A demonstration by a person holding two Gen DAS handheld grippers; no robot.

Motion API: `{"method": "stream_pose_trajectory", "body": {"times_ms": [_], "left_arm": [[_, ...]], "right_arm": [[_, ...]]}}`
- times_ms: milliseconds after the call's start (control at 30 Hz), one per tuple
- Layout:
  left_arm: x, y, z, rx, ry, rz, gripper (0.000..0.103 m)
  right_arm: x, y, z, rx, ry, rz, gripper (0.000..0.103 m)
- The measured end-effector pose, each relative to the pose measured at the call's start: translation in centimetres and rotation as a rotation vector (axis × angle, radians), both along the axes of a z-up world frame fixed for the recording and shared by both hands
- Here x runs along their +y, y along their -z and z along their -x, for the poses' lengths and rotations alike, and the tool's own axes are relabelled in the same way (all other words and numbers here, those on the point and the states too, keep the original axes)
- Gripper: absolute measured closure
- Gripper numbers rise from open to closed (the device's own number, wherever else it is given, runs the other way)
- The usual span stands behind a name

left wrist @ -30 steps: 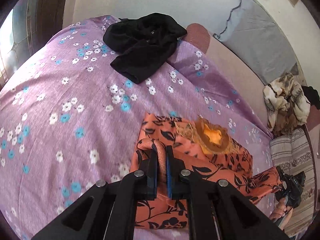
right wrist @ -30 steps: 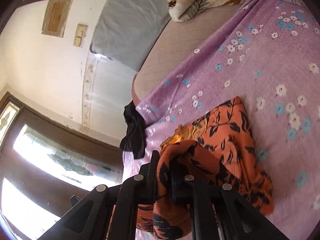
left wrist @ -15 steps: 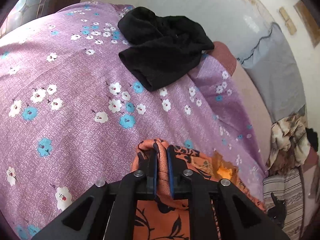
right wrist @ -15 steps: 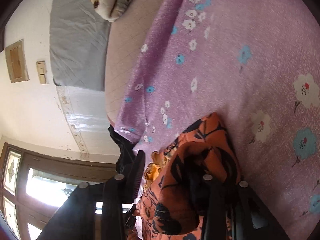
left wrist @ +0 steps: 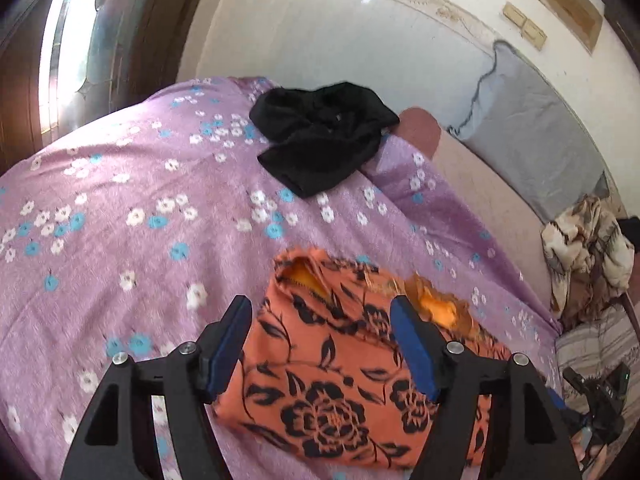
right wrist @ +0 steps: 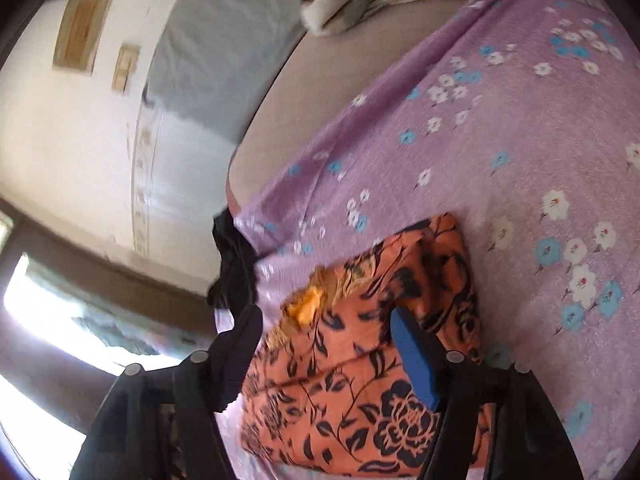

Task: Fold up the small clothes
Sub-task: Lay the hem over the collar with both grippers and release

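Observation:
An orange garment with black flowers point(left wrist: 344, 380) lies folded flat on the purple flowered bedsheet point(left wrist: 120, 216). My left gripper point(left wrist: 320, 328) is open just above its near left part, holding nothing. In the right wrist view the same garment point(right wrist: 360, 360) lies under my right gripper point(right wrist: 326, 336), which is open and empty. A black garment point(left wrist: 320, 136) lies crumpled at the far side of the sheet, also in the right wrist view point(right wrist: 234, 260).
A grey pillow point(left wrist: 532, 136) leans on the white wall. A brown and cream patterned cloth point(left wrist: 584, 252) lies at the right on the bare mattress point(left wrist: 492, 200). A window point(left wrist: 68, 48) is at the far left.
Both grippers were shut on the orange garment and have opened and let it go. The garment now lies folded flat on the sheet. Both grippers have pulled back a little.

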State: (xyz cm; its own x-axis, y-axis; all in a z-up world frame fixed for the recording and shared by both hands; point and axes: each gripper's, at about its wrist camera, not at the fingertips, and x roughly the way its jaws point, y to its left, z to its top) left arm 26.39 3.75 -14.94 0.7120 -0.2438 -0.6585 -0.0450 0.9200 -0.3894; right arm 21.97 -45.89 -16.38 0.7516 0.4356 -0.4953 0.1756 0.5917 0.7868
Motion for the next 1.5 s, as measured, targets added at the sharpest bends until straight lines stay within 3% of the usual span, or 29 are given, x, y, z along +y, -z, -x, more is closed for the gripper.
{"method": "stream_pose_trajectory", "body": {"times_ms": [100, 233, 400, 533, 633, 700, 867, 967, 1133, 1300, 1433, 1500], "left_arm": [[-3.7, 2.4, 0.8, 0.1, 0.098, -0.118, 0.031], [-6.3, 4.5, 1.4, 0.12, 0.177, -0.214, 0.031], [-7.8, 6.9, 0.4, 0.166, 0.192, -0.373, 0.031], [-8.1, 7.3, -1.3, 0.187, 0.192, -0.375, 0.031], [-8.1, 7.5, -2.2, 0.198, 0.187, -0.37, 0.03], [-8.3, 7.7, -2.6, 0.205, 0.204, -0.381, 0.029], [-7.5, 7.4, -3.3, 0.227, 0.208, -0.33, 0.029], [-6.9, 7.3, -3.4, 0.242, 0.2, -0.292, 0.029], [-6.2, 6.7, -2.9, 0.257, 0.18, -0.262, 0.029], [-5.0, 6.6, -2.8, 0.26, 0.132, -0.274, 0.029], [-5.2, 7.1, -2.8, 0.267, 0.125, -0.331, 0.029], [-5.6, 7.1, -2.5, 0.259, 0.132, -0.362, 0.029]], "right_arm": [[6.6, 0.1, -1.2, 0.056, -0.218, 0.15, 0.057], [14.3, 2.0, -2.4, 0.118, -0.382, 0.3, 0.059], [18.0, 5.1, -4.0, 0.169, -0.387, 0.411, 0.059], [20.4, 5.5, -7.1, 0.187, -0.39, 0.535, 0.059], [21.0, 5.4, -11.7, 0.221, -0.351, 0.552, 0.058], [20.9, 6.0, -15.3, 0.264, -0.315, 0.578, 0.06], [18.3, 4.2, -19.7, 0.221, -0.123, 0.563, 0.06], [16.4, 2.0, -18.5, 0.178, -0.018, 0.569, 0.059], [13.7, -0.6, -13.3, 0.125, -0.03, 0.611, 0.058], [10.2, 1.1, -8.5, 0.234, -0.017, 0.667, 0.058], [4.4, 3.7, -7.7, 0.33, 0.132, 0.528, 0.058], [3.4, 3.4, -8.1, 0.317, 0.184, 0.452, 0.056]]}}
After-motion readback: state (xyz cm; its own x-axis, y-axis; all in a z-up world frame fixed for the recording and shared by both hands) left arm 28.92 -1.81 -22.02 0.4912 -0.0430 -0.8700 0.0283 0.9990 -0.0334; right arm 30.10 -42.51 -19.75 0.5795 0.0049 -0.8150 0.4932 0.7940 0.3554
